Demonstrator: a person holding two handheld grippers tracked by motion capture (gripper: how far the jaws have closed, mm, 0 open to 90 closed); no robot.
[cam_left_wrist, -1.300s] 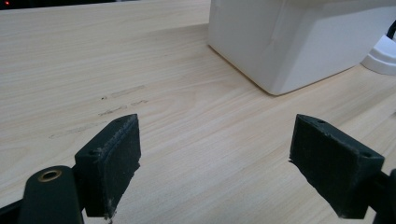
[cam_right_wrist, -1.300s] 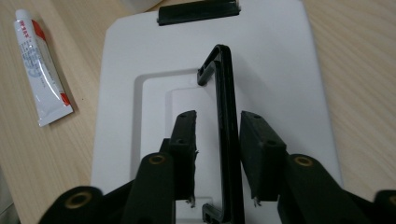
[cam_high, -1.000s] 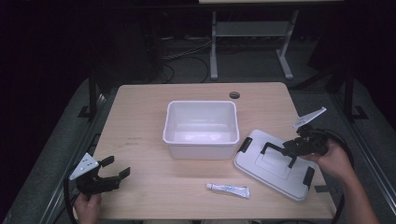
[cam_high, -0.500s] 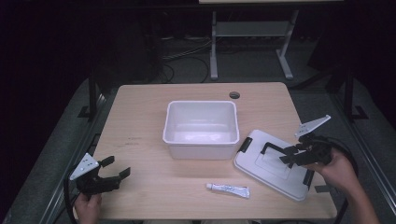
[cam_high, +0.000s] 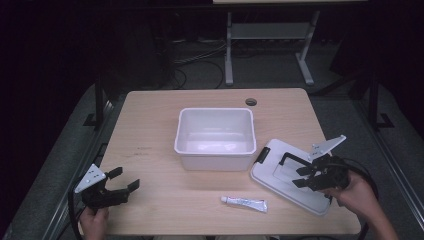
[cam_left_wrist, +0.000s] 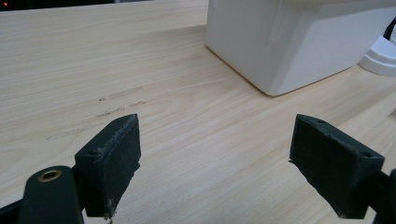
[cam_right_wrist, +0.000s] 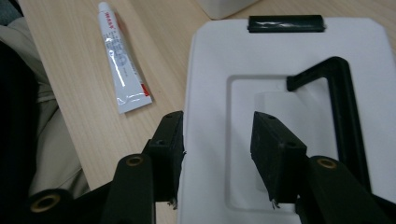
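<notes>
Right claw (cam_high: 302, 176) has just been opening and pulls back toward the counter's (cam_high: 150, 125) near right edge, hanging over the white lid (cam_high: 280, 172); nothing between its pads, black handle (cam_right_wrist: 343, 107) free beside it; reads as a release, lid set flat on the counter just right of the white bin (cam_high: 216, 137). Left claw (cam_high: 123, 179) stays put near left, wide open, empty. Tube (cam_high: 245, 203) lies in front of the bin, untouched; probably next to go in.
</notes>
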